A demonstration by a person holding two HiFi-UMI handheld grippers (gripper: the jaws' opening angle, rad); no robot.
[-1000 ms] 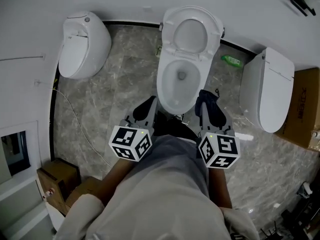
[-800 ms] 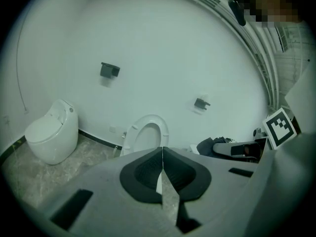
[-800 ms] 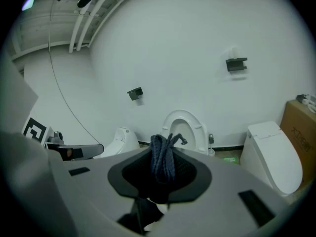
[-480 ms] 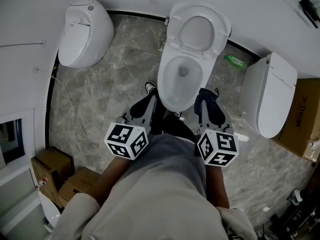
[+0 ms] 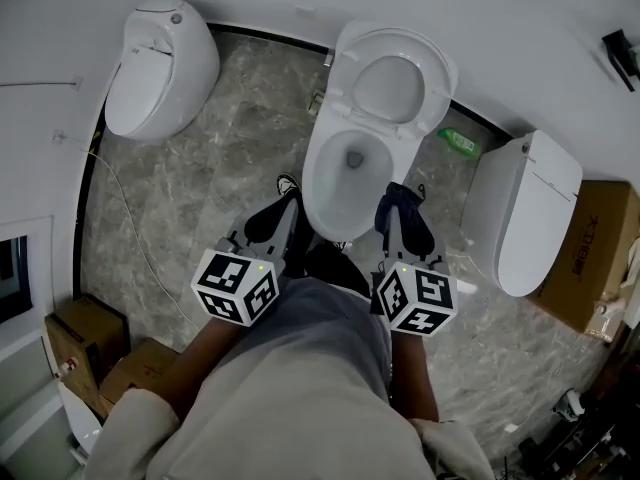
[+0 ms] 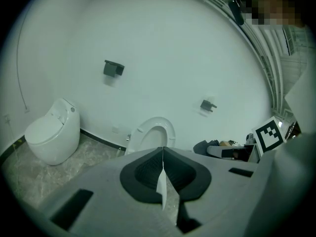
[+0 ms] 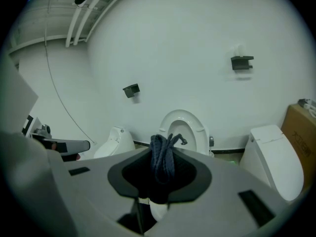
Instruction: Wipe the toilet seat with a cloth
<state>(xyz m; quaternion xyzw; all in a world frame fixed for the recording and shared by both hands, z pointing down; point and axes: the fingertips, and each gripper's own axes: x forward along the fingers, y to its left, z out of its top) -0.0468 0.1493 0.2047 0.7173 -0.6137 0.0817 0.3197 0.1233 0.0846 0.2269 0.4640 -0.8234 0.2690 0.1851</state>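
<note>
— Toilets crowd the head view: a closed one at left, another at right, and the open toilet between them. What else lies about?
— A green bottle on the marble floor beside the open toilet. There are cardboard boxes lower left, a larger box at right and a thin cable near the left wall. The bowl's front lies open to both grippers.
— And the task's things?
— The toilet seat is tipped up against the wall. The dark blue cloth bunches at the right gripper's tips, just beside the bowl's right rim. I cannot tell whether it touches. The left gripper flanks the bowl's other side.
— The left gripper view?
— Its jaws are pressed together with nothing held. Beyond them stand the raised seat and two dark wall brackets.
— The right gripper view?
— Its jaws are clamped on the cloth. The cloth bulges past the tips, in front of the raised seat.
</note>
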